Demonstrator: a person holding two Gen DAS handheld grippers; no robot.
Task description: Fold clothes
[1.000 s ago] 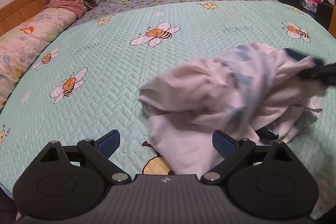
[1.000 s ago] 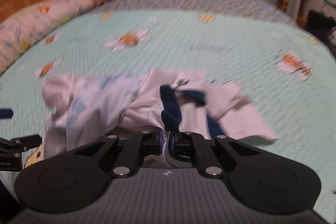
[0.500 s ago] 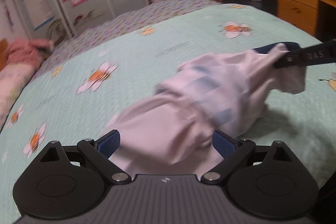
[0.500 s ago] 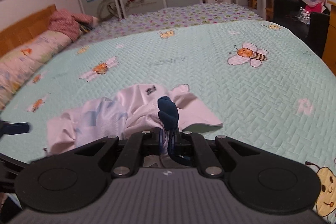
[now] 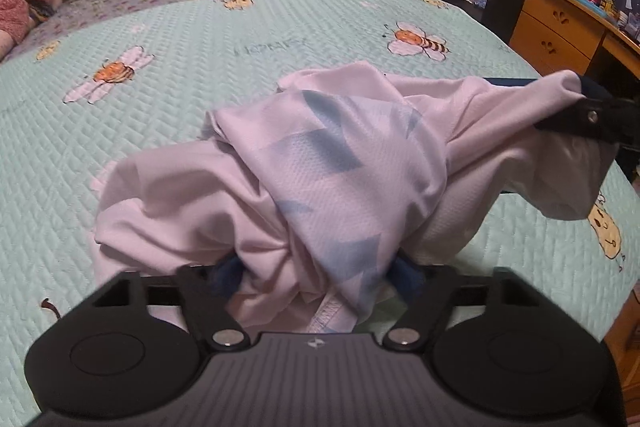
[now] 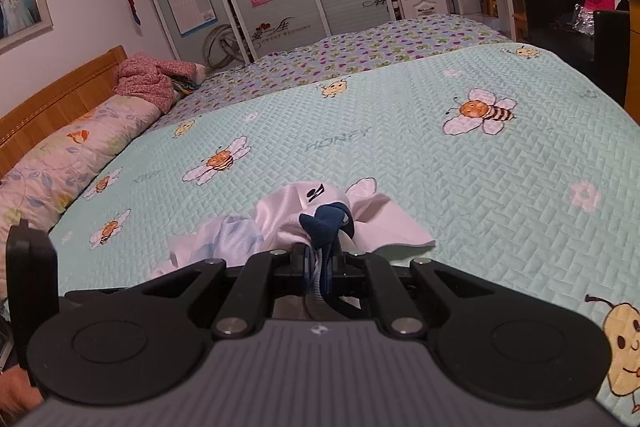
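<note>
At nine o'clock in our right wrist view we see a wooden headboard [image 6: 60,99] with a floral pillow [image 6: 76,155] along it and a bundled red garment [image 6: 150,81] at its far end. The mint bee-print bedspread [image 5: 168,95] fills the middle of both views. At six o'clock in the left wrist view our left gripper [image 5: 316,273] is closing, its blue pads either side of a bunched fold of the white shirt [image 5: 332,167]; we cannot tell whether they press it yet. The shirt lies heaped at the centre of the bedspread, one end drawn up toward three o'clock. There our right gripper [image 6: 320,261] is clenched on the shirt's navy collar [image 6: 324,221], the cloth pinched between its fingers. At two o'clock in the left view stands a wooden desk [image 5: 560,27]
</note>
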